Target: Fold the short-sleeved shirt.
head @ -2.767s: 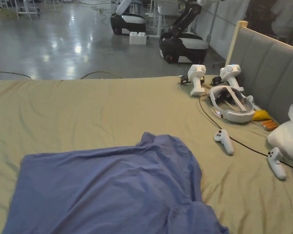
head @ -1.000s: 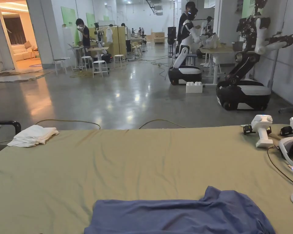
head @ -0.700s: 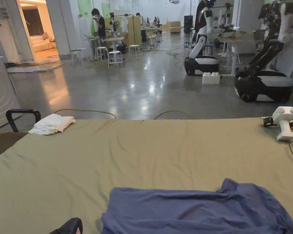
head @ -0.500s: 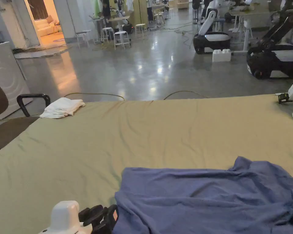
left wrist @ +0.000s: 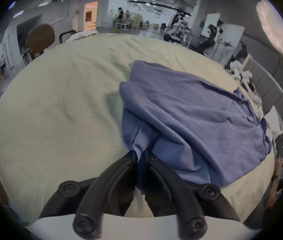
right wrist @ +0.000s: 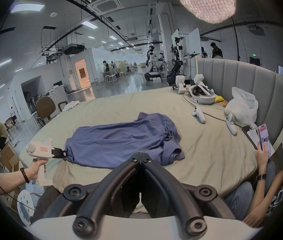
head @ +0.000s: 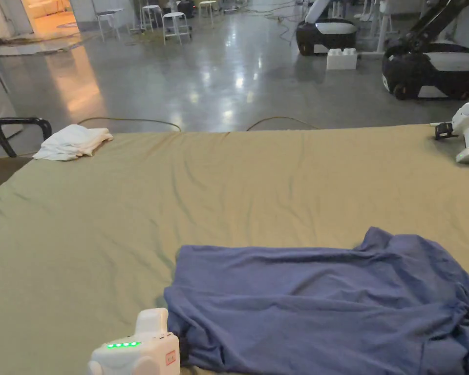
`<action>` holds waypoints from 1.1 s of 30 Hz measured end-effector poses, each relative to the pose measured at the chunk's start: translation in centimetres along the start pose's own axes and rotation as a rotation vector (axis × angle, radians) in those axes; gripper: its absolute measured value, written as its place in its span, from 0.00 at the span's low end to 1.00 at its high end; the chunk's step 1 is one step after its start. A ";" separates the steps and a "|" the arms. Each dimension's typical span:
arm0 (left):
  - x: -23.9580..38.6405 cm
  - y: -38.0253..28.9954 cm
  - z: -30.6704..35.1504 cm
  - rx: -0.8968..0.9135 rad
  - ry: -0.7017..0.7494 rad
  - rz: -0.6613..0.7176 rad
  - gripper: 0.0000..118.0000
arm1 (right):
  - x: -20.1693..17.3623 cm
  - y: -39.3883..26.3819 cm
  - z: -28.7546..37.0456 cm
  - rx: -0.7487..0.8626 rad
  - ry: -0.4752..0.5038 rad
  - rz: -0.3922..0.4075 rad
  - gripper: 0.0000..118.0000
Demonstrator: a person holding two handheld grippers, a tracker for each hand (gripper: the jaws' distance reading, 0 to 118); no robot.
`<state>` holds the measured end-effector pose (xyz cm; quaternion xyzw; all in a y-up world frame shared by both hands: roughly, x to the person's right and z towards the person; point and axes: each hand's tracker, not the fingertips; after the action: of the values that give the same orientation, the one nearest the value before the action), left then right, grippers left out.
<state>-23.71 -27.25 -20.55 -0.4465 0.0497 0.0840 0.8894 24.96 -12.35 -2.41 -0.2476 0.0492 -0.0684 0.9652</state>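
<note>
A blue short-sleeved shirt lies rumpled on the olive bed sheet, near the front edge. My left gripper is shut on a bunched corner of the shirt at its near left end. In the head view the left gripper pokes in at the bottom, its white body lit with green dots. The right gripper view catches the left gripper pinching the shirt. My right gripper hangs shut and empty above the bed's near edge, short of the shirt.
A folded white cloth lies at the far left corner. White controllers, a headset and a plastic bag crowd the right side by the grey headboard. A seated person holds a phone at the right.
The head camera tilted down and swung left across the bed. My left gripper came up into view from the bottom and closed on the shirt's near left corner.
</note>
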 end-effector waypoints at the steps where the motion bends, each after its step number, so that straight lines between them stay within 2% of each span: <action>1: 0.5 0.0 -0.4 -0.021 0.043 -0.024 0.08 | 0.2 -0.1 -0.6 -0.010 -0.008 -0.001 0.06; 3: 0.5 -0.1 -1.1 -0.027 0.040 -0.046 0.08 | 1.2 -0.3 -2.7 -0.030 -0.017 -0.006 0.42; 4: 0.3 -0.1 -1.0 -0.028 0.035 -0.044 0.08 | 1.9 -0.3 -4.2 -0.057 -0.021 -0.022 0.50; 5: 0.1 0.0 -0.9 -0.029 0.026 -0.032 0.08 | 2.7 -0.2 -6.3 -0.118 -0.023 -0.035 0.50; 6: -0.2 0.1 -0.7 -0.035 0.012 -0.018 0.08 | 3.7 -0.4 -8.4 -0.125 -0.027 -0.052 0.66; 10: -0.9 0.4 -0.8 -0.048 -0.016 0.002 0.08 | 8.2 -1.5 -18.2 -0.250 -0.115 -0.189 0.65; 11: -0.8 0.4 -0.8 -0.048 -0.015 0.000 0.08 | 9.1 -1.9 -20.7 -0.301 -0.166 -0.215 0.65; 13: -0.7 0.2 -0.7 -0.043 -0.013 -0.011 0.08 | 10.3 -2.6 -24.3 -0.363 -0.222 -0.229 0.64; 15: -0.8 0.4 -0.8 -0.042 -0.014 -0.016 0.08 | 10.9 -3.4 -26.3 -0.377 -0.219 -0.249 0.60; 16: -0.9 0.4 -0.8 -0.044 -0.017 -0.012 0.08 | 10.8 -3.8 -26.7 -0.393 -0.233 -0.233 0.54; 17: -1.0 0.4 -0.8 -0.044 -0.018 -0.011 0.08 | 10.2 -3.9 -26.2 -0.365 -0.259 -0.184 0.50; 18: -1.1 0.3 -0.7 -0.044 -0.021 -0.008 0.08 | 9.5 -3.9 -25.6 -0.340 -0.273 -0.169 0.25; 19: -1.2 0.4 -0.8 -0.043 -0.022 -0.007 0.07 | 9.2 -3.5 -25.0 -0.328 -0.249 -0.171 0.08; 22: -1.6 0.8 0.4 -0.032 -0.028 -0.013 0.06 | 8.5 -3.0 -24.5 -0.352 -0.260 -0.151 0.08; 25: -2.4 0.4 4.0 0.052 -0.042 0.014 0.06 | 8.0 -1.7 -21.6 -0.284 -0.289 -0.130 0.08; 27: -3.3 -0.1 6.3 0.034 -0.049 0.034 0.06 | 7.8 -1.6 -19.3 -0.282 -0.319 -0.123 0.08; 31: -5.0 -3.1 10.4 0.040 -0.060 0.036 0.06 | 7.6 -3.3 -14.5 -0.277 -0.307 -0.073 0.08; 33: -6.1 -5.2 12.0 0.027 -0.070 0.050 0.06 | 7.6 -4.5 -11.9 -0.293 -0.302 -0.072 0.08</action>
<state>-28.50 -21.31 -8.38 -0.4301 0.0307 0.1210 0.8941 30.45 -23.03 -11.08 -0.3942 -0.0956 -0.0568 0.9123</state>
